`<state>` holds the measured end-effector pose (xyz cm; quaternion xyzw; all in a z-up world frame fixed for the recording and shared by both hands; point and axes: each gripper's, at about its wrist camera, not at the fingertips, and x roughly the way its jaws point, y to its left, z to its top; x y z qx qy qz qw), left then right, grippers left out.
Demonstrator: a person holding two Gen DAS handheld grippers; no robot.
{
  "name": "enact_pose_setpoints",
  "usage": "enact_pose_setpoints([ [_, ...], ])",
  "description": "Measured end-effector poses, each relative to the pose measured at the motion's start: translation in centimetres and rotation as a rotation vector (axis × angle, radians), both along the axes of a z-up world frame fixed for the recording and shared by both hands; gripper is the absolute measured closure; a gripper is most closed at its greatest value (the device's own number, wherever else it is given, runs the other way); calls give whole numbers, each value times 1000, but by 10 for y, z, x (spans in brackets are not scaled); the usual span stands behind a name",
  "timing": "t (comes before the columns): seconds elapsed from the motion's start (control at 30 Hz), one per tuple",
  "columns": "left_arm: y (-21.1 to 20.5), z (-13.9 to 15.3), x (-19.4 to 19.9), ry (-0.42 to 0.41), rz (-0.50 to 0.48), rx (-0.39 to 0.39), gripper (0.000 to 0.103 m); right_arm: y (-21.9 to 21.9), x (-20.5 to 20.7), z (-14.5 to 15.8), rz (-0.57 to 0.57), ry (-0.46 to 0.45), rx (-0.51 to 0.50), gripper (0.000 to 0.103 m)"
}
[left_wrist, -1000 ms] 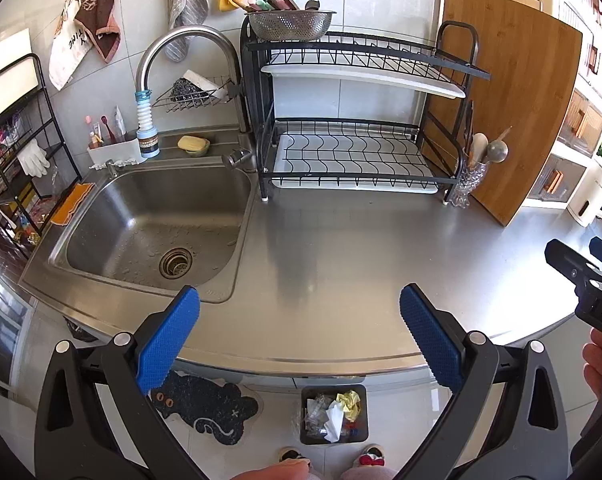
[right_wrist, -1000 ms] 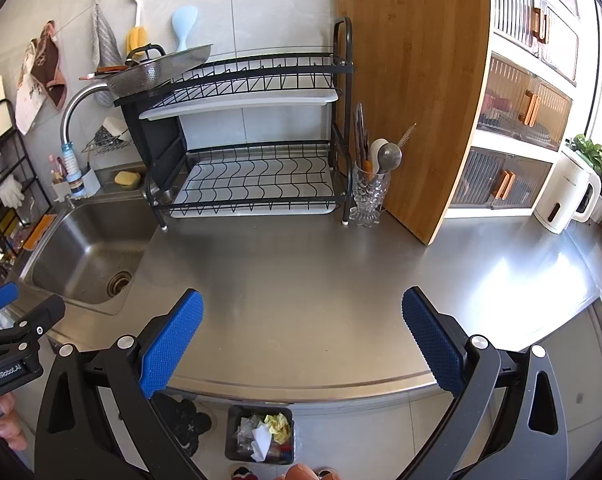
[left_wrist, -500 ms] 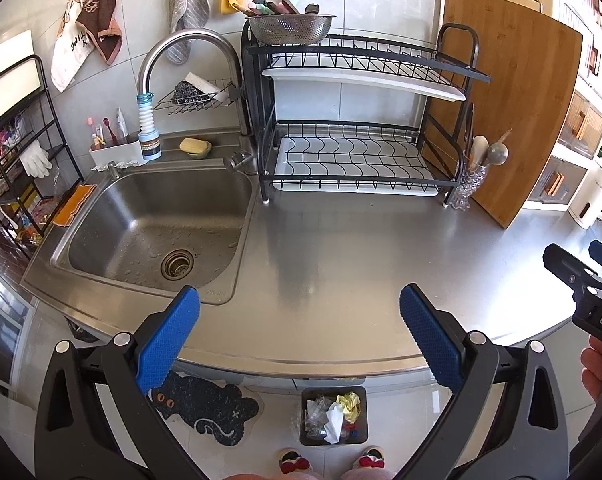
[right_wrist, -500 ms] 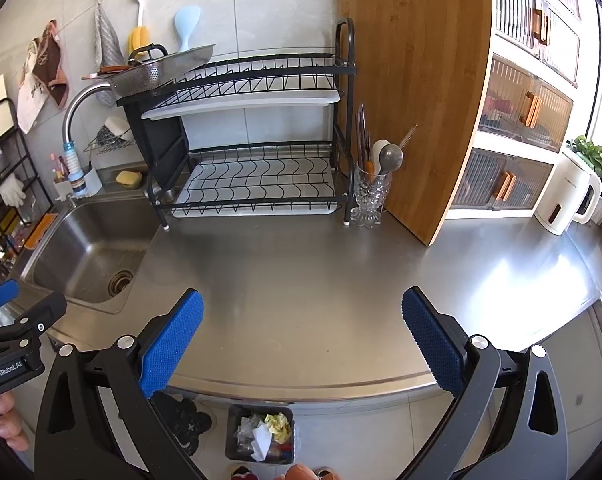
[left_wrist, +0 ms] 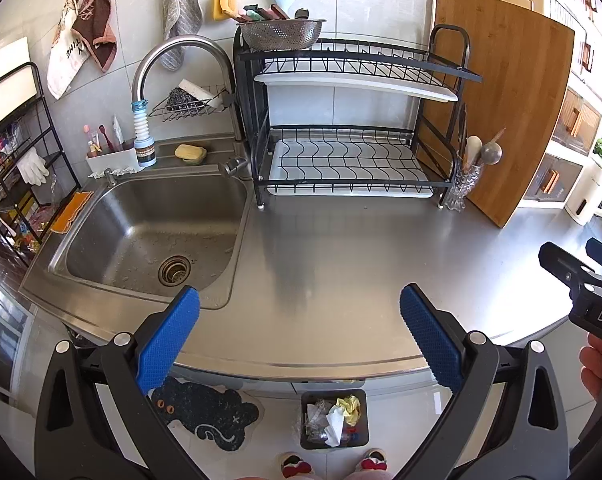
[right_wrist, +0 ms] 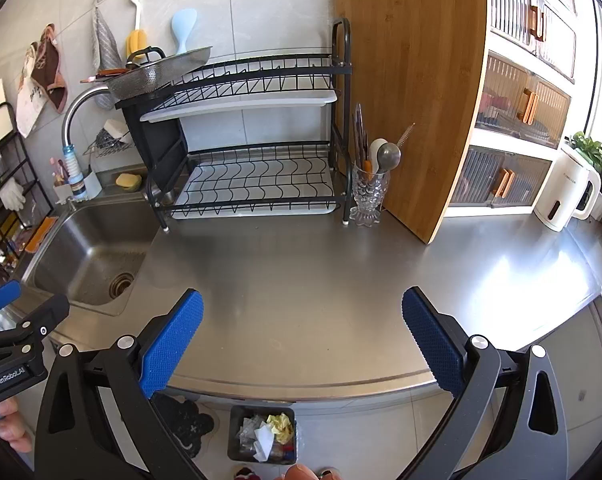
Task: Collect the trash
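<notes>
A small black trash bin stands on the floor below the counter's front edge, holding crumpled white, yellow and clear trash; it also shows in the right wrist view. My left gripper is open and empty, held above the counter's front edge. My right gripper is open and empty, at the same height to the right. The right gripper's side shows at the right edge of the left wrist view. The steel counter shows no loose trash.
A sink lies at the left with a tall faucet. A black dish rack and a wooden cutting board stand at the back. A glass utensil holder and white kettle stand at the right. A dark floor mat lies beside the bin.
Both grippers have stayed open and nearly still. The left wrist view has drifted slightly, so the scene sits a little lower and to the right.
</notes>
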<state>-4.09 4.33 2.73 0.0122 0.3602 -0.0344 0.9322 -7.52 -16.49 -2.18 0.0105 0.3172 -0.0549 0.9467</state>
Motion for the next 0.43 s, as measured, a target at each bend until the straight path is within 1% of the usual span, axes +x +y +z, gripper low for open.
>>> enact_pose_setpoints([
  [0.43, 3, -3, 4, 15, 12, -2, 8, 0, 4, 0, -12, 7, -11, 3],
])
